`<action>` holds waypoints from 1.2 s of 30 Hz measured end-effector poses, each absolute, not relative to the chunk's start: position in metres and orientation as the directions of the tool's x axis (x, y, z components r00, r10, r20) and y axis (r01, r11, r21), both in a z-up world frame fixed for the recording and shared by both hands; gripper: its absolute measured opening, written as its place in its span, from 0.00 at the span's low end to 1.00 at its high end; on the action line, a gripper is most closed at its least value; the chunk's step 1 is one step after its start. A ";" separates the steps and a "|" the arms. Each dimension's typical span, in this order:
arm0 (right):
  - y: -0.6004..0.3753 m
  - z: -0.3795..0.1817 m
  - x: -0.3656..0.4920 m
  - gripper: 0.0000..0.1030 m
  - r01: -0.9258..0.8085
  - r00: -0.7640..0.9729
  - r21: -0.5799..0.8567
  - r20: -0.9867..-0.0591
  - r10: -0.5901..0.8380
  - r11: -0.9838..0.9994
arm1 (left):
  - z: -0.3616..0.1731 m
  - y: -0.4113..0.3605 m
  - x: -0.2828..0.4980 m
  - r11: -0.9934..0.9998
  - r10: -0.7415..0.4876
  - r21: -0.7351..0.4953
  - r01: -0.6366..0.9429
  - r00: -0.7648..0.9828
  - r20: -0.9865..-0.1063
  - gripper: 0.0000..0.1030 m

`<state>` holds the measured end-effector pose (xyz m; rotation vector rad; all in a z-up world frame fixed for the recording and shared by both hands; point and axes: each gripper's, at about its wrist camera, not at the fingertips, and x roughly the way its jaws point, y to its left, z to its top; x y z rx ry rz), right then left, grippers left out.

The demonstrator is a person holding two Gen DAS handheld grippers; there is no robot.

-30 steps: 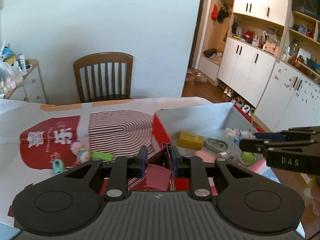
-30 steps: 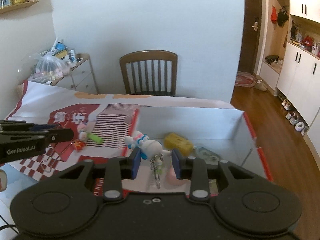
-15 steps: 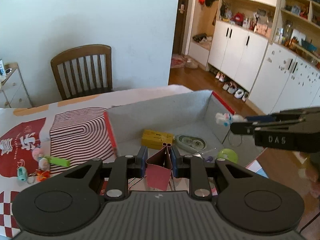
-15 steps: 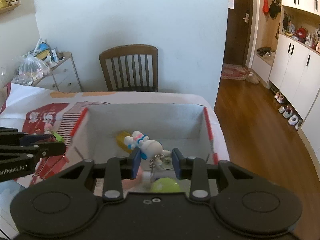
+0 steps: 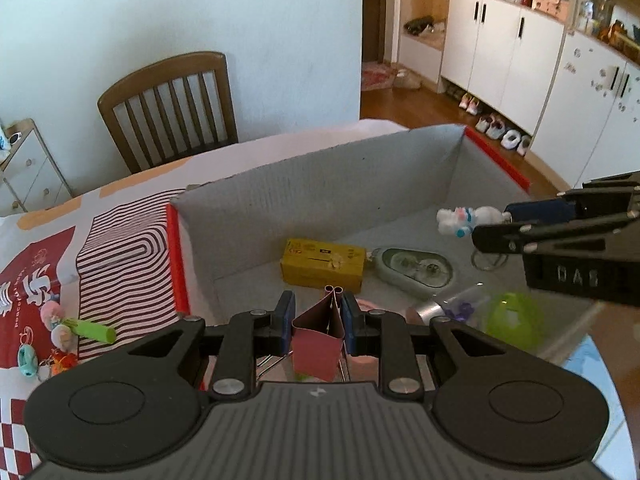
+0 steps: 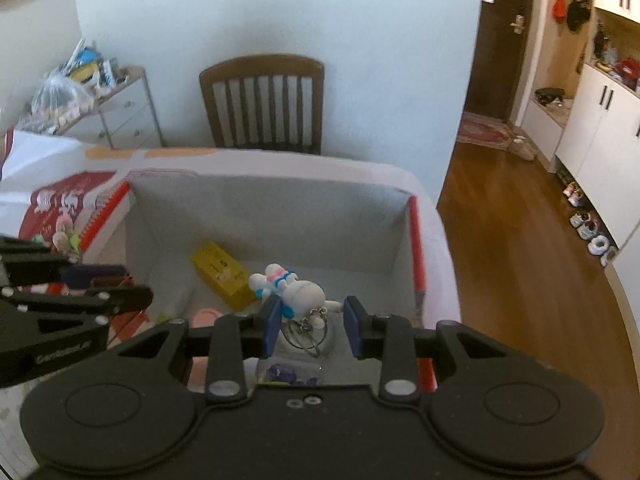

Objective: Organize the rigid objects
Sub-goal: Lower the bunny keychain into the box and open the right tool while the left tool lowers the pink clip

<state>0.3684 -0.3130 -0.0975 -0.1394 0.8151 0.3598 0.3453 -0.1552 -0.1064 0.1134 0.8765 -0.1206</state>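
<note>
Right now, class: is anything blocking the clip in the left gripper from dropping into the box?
Nothing visible: the left gripper holds the red binder clip over the cardboard box, near its front edge.

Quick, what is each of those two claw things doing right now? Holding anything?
Left gripper: closed on a dark red metal binder clip.
Right gripper: jaws parted; the small white toy figure keychain sits between them, grip cannot be told.

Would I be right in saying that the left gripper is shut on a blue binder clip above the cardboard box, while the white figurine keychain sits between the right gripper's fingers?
Not quite: the binder clip in the left gripper is dark red, not blue, as the left wrist view shows. The rest stands: it is over the cardboard box, and the white figurine keychain sits between the right gripper fingers.
</note>
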 end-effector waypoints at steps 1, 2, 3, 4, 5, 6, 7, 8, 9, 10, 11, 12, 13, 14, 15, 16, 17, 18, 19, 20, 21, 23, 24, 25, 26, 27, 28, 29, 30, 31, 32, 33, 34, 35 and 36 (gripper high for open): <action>-0.311 -0.101 0.372 0.31 -0.370 0.622 0.012 -0.739 0.258 0.929 | -0.111 -0.155 0.351 0.988 -0.053 0.051 0.147 0.625 -0.779 0.23; -0.310 -0.104 0.375 0.31 -0.373 0.616 0.008 -0.745 0.255 0.928 | -0.114 -0.155 0.355 0.989 -0.049 0.050 0.142 0.618 -0.785 0.23; -0.309 -0.108 0.378 0.31 -0.379 0.607 0.006 -0.753 0.253 0.925 | -0.116 -0.154 0.358 0.989 -0.046 0.049 0.137 0.612 -0.790 0.23; -0.308 -0.111 0.380 0.31 -0.383 0.601 0.004 -0.759 0.252 0.924 | -0.119 -0.154 0.363 0.990 -0.041 0.049 0.132 0.604 -0.796 0.23; -0.307 -0.113 0.382 0.31 -0.387 0.596 0.000 -0.763 0.251 0.922 | -0.121 -0.155 0.366 0.991 -0.037 0.049 0.127 0.598 -0.801 0.23; -0.306 -0.116 0.384 0.31 -0.397 0.589 -0.005 -0.769 0.250 0.918 | -0.123 -0.155 0.370 0.991 -0.032 0.050 0.122 0.592 -0.806 0.23; -0.304 -0.118 0.385 0.31 -0.404 0.583 -0.009 -0.773 0.250 0.915 | -0.125 -0.156 0.374 0.992 -0.029 0.049 0.117 0.586 -0.810 0.23; -0.303 -0.121 0.386 0.31 -0.413 0.578 -0.016 -0.777 0.249 0.911 | -0.127 -0.156 0.377 0.993 -0.028 0.047 0.113 0.580 -0.814 0.23; -0.301 -0.123 0.386 0.31 -0.424 0.574 -0.025 -0.781 0.247 0.905 | -0.129 -0.156 0.379 0.993 -0.029 0.043 0.111 0.574 -0.818 0.23; -0.299 -0.125 0.387 0.31 -0.435 0.569 -0.032 -0.785 0.246 0.900 | -0.130 -0.157 0.381 0.993 -0.029 0.041 0.110 0.569 -0.822 0.23; -0.299 -0.127 0.387 0.31 -0.444 0.564 -0.038 -0.789 0.246 0.895 | -0.132 -0.158 0.384 0.993 -0.026 0.043 0.108 0.564 -0.826 0.23; -0.298 -0.128 0.388 0.31 -0.449 0.559 -0.042 -0.792 0.244 0.892 | -0.134 -0.159 0.386 0.993 -0.022 0.047 0.108 0.558 -0.830 0.23; -0.297 -0.130 0.388 0.31 -0.454 0.553 -0.043 -0.797 0.243 0.890 | -0.136 -0.159 0.388 0.993 -0.017 0.050 0.106 0.550 -0.835 0.23; -0.296 -0.131 0.389 0.31 -0.457 0.548 -0.043 -0.800 0.243 0.888 | -0.137 -0.160 0.390 0.993 -0.011 0.053 0.102 0.541 -0.841 0.23; -0.297 -0.131 0.390 0.31 -0.457 0.546 -0.041 -0.802 0.244 0.889 | -0.138 -0.160 0.392 0.994 -0.008 0.053 0.100 0.531 -0.847 0.23; -0.297 -0.131 0.390 0.31 -0.457 0.543 -0.036 -0.803 0.246 0.889 | -0.139 -0.160 0.395 0.994 -0.009 0.050 0.101 0.518 -0.856 0.23; -0.297 -0.131 0.390 0.31 -0.459 0.538 -0.031 -0.805 0.250 0.888 | -0.139 -0.160 0.396 0.993 -0.009 0.051 0.102 0.515 -0.857 0.23; -0.298 -0.131 0.390 0.31 -0.462 0.533 -0.028 -0.808 0.251 0.887 | -0.139 -0.161 0.398 0.993 0.000 0.060 0.101 0.510 -0.860 0.23; -0.297 -0.131 0.391 0.31 -0.463 0.529 -0.029 -0.811 0.250 0.886 | -0.140 -0.162 0.400 0.993 0.003 0.064 0.104 0.504 -0.864 0.23; -0.298 -0.130 0.392 0.32 -0.466 0.524 -0.030 -0.815 0.249 0.884 | -0.140 -0.163 0.401 0.992 -0.003 0.059 0.110 0.496 -0.869 0.23; -0.297 -0.130 0.392 0.32 -0.467 0.521 -0.031 -0.817 0.247 0.884 | -0.141 -0.164 0.402 0.992 -0.010 0.053 0.114 0.489 -0.872 0.23; -0.297 -0.129 0.392 0.33 -0.470 0.515 -0.026 -0.820 0.249 0.882 | -0.142 -0.165 0.402 0.992 -0.011 0.051 0.115 0.484 -0.875 0.23; -0.298 -0.129 0.392 0.34 -0.469 0.511 -0.020 -0.821 0.253 0.883 | -0.142 -0.167 0.401 0.991 -0.009 0.056 0.118 0.485 -0.875 0.23; -0.297 -0.130 0.392 0.34 -0.467 0.509 -0.016 -0.823 0.254 0.884 | -0.142 -0.167 0.401 0.991 -0.008 0.058 0.121 0.485 -0.875 0.23; -0.298 -0.129 0.392 0.34 -0.465 0.508 -0.015 -0.823 0.253 0.885 | -0.142 -0.167 0.400 0.991 -0.009 0.056 0.121 0.484 -0.875 0.23; -0.298 -0.129 0.391 0.35 -0.465 0.508 -0.013 -0.823 0.255 0.885 | -0.142 -0.167 0.400 0.992 -0.009 0.053 0.116 0.483 -0.876 0.23; -0.299 -0.129 0.390 0.35 -0.467 0.508 -0.011 -0.822 0.257 0.884 | -0.142 -0.166 0.400 0.992 -0.011 0.049 0.112 0.483 -0.875 0.23; -0.299 -0.129 0.389 0.36 -0.467 0.509 -0.011 -0.821 0.259 0.884 | -0.140 -0.165 0.398 0.993 -0.017 0.042 0.110 0.485 -0.874 0.23; -0.299 -0.128 0.388 0.37 -0.468 0.509 -0.010 -0.820 0.260 0.884 | -0.139 -0.165 0.397 0.993 -0.021 0.036 0.108 0.487 -0.873 0.23; -0.300 -0.127 0.387 0.38 -0.469 0.509 -0.010 -0.820 0.262 0.883 | -0.138 -0.164 0.395 0.994 -0.027 0.028 0.106 0.489 -0.872 0.23; -0.300 -0.126 0.385 0.39 -0.470 0.509 -0.008 -0.819 0.264 0.883 | -0.136 -0.163 0.393 0.994 -0.034 0.020 0.104 0.494 -0.869 0.23; -0.300 -0.125 0.384 0.40 -0.472 0.508 -0.006 -0.819 0.267 0.881 | -0.135 -0.161 0.393 0.995 -0.036 0.017 0.101 0.498 -0.866 0.23; -0.300 -0.124 0.382 0.41 -0.473 0.508 -0.005 -0.819 0.268 0.881 | -0.133 -0.161 0.392 0.995 -0.036 0.015 0.099 0.501 -0.864 0.23; -0.300 -0.123 0.381 0.42 -0.473 0.511 -0.008 -0.817 0.266 0.881 | -0.132 -0.160 0.390 0.995 -0.038 0.012 0.094 0.505 -0.862 0.23; -0.300 -0.122 0.380 0.43 -0.473 0.513 -0.008 -0.816 0.268 0.881 | -0.130 -0.159 0.388 0.996 -0.041 0.006 0.091 0.509 -0.860 0.24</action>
